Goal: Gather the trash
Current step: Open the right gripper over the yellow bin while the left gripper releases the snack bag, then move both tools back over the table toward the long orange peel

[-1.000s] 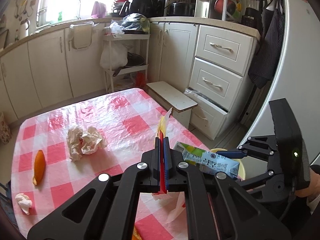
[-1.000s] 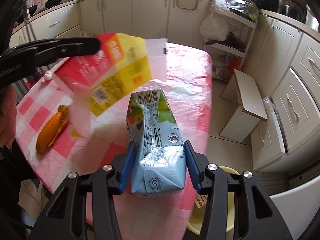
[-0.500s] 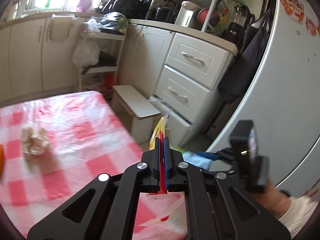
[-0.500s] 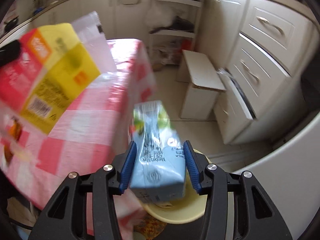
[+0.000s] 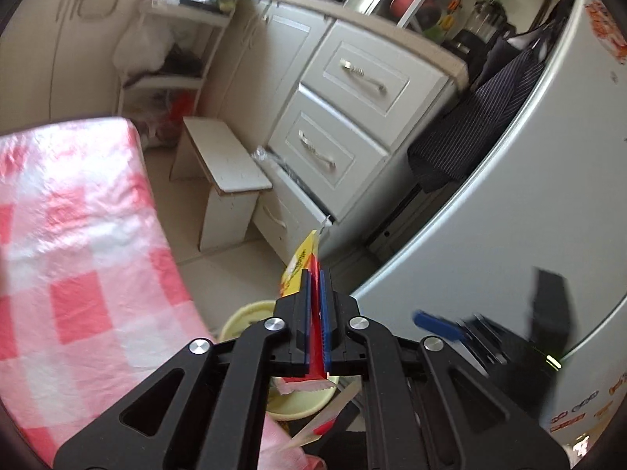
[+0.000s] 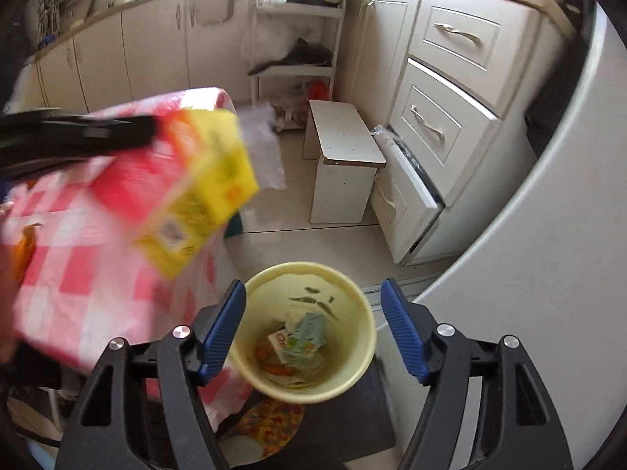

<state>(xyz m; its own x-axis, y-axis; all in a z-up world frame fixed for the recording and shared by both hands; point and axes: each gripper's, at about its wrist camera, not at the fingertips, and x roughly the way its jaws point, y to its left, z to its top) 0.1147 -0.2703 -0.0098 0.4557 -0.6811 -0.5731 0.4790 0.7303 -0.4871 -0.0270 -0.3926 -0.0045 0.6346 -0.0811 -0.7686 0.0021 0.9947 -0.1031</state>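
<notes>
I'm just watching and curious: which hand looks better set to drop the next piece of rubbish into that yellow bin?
Probably the left. The left gripper is clamped on the red and yellow wrapper, close beside the yellow bin. The right gripper, above the bin, has nothing between its opening jaws.

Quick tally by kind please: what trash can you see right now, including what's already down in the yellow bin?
Red-and-yellow wrappers, left gripper shut on it: 1
Blue cartons in the yellow bin: 1
Orange peels on the table: 1
Other bin scraps: unclear
Total: 3
</notes>
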